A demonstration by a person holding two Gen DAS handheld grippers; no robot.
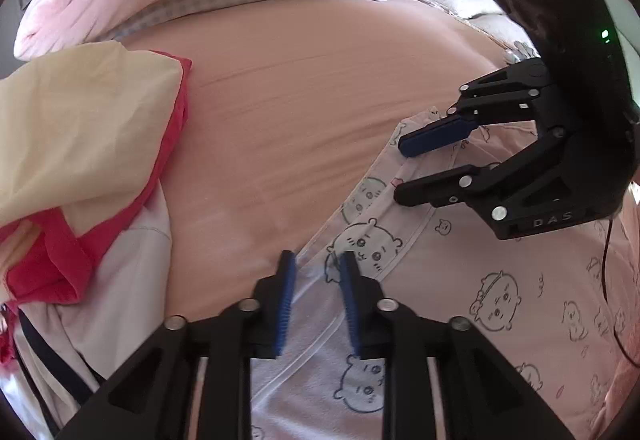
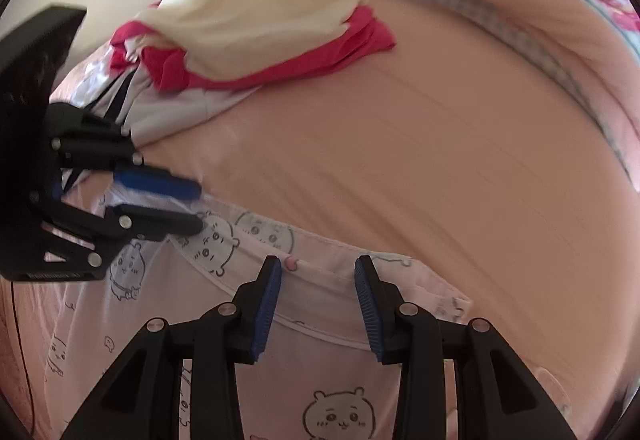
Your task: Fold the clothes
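While both claws, left gripper (image 1: 316, 272) and right gripper (image 2: 318, 280), stand released over the cartoon-print pajama top (image 1: 460, 300), lift away gently so the fold under them stays flat.

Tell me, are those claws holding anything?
No. Each hand-held gripper, left and right, stands open over the cartoon-print garment's edge, gripping nothing.

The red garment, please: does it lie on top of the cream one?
No, the cream garment lies on top, with the red garment showing beneath its edge.
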